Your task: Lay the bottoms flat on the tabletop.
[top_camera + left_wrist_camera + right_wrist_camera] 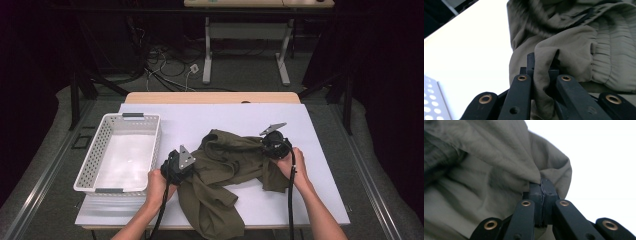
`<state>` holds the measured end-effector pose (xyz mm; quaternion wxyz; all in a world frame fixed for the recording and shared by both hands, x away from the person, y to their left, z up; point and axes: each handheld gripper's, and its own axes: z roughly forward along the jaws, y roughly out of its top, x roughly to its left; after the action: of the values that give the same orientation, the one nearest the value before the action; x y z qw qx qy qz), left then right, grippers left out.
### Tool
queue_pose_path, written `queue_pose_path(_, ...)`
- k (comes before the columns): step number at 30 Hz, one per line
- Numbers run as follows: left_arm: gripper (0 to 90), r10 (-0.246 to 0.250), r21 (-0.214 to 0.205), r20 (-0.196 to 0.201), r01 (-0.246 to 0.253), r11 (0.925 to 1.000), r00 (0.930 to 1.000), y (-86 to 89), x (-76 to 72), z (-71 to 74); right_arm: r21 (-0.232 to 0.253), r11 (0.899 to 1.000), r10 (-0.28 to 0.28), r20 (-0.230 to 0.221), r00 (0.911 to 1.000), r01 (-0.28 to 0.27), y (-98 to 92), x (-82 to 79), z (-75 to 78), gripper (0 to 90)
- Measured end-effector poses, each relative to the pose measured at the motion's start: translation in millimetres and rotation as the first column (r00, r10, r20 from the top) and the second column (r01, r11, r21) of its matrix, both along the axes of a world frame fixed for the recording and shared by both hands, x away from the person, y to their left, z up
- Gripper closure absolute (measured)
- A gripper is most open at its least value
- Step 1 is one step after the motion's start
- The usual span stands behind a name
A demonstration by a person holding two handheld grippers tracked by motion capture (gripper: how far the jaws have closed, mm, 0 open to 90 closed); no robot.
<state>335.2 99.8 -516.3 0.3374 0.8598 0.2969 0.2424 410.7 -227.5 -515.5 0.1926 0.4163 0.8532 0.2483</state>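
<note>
Pinching only thin folds of the garment [220, 167], each hand-held gripper, left [176, 167] and right [274, 145], may lose the cloth when lifting.

olive-green garment [220, 170], white perforated basket [120, 150], white table cover [310, 150], black claws

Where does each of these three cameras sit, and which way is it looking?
High view: above the person's side, looking forward and down at the white table, the basket and the olive garment; both forearms show, with the left tongs and the right tongs.
Left gripper view: rides on the left tongs, looking along the black jaws shut on a fold of the garment.
Right gripper view: rides on the right tongs, jaws shut on the garment.
All share the garment.
</note>
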Motion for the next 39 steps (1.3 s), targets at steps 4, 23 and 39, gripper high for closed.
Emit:
queue_pose_path(4, 79.2, -0.013, 0.034, -0.021, 0.013, 0.9993, 0.9997, -1.9, -0.3, -2.9, -0.024, 0.999, 0.042, -0.035, 0.9985, -0.043, 9.6, 0.1, -9.6, 82.3)
queue_pose_path(23, 59.7, -0.146, 0.171, 0.077, 0.131, 0.9765, 0.9863, -17.8, -24.0, 5.1, -0.016, 0.968, 0.249, 0.134, 0.9592, -0.249, 61.6, -16.9, 8.7, 54.6)
queue_pose_path(39, 85.8, -0.02, 0.028, 0.056, 0.018, 0.9994, 0.9982, -7.8, -2.0, 8.5, -0.002, 0.996, 0.088, 0.148, 0.9851, -0.089, 27.0, -5.6, 7.5, 88.1)
